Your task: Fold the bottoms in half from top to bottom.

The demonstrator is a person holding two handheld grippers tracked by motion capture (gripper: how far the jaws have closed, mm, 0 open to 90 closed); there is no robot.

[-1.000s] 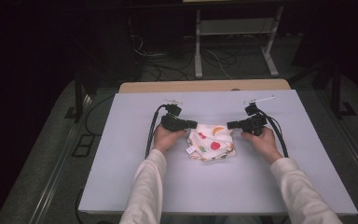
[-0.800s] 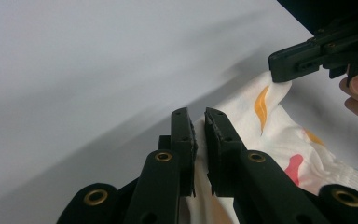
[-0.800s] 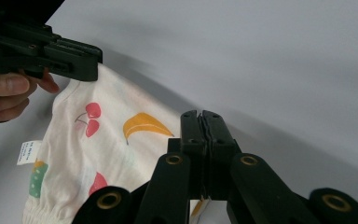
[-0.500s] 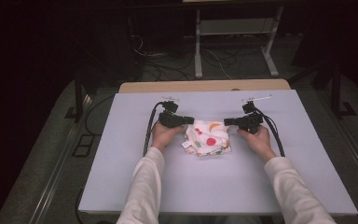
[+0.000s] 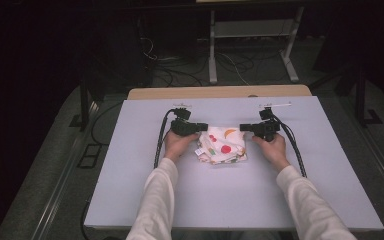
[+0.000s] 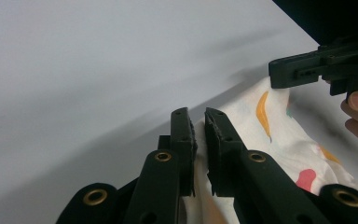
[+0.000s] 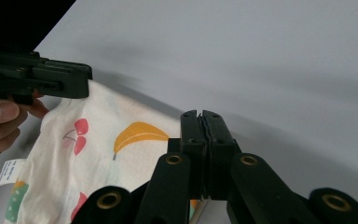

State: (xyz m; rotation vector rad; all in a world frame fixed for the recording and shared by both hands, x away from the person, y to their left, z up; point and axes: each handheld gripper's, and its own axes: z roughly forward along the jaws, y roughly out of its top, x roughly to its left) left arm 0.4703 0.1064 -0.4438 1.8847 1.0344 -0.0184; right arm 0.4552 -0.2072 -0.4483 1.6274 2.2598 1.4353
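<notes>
A white cloth (image 5: 223, 146) printed with fruit lies bunched at the middle of the pale table (image 5: 230, 205). My left gripper (image 5: 204, 127) is at its far left corner, jaws shut on the cloth edge (image 6: 279, 121) in the left gripper view (image 6: 199, 128). At the far right corner is my right gripper (image 5: 242, 127). The right gripper view (image 7: 202, 122) has its jaws pressed together on the cloth (image 7: 107, 140). The two grippers point at each other across the cloth's far edge. A small label (image 7: 10, 171) hangs at the cloth's side.
Black cables (image 5: 159, 145) trail from both grippers toward the table's near edge. A wooden strip (image 5: 220, 92) borders the far side. Beyond it, on the dark floor, stand a metal frame (image 5: 250, 40) and loose wires.
Both grippers have shifted slightly away from the person with the cloth held between them. The cloth's far edge has moved up the table with them.
</notes>
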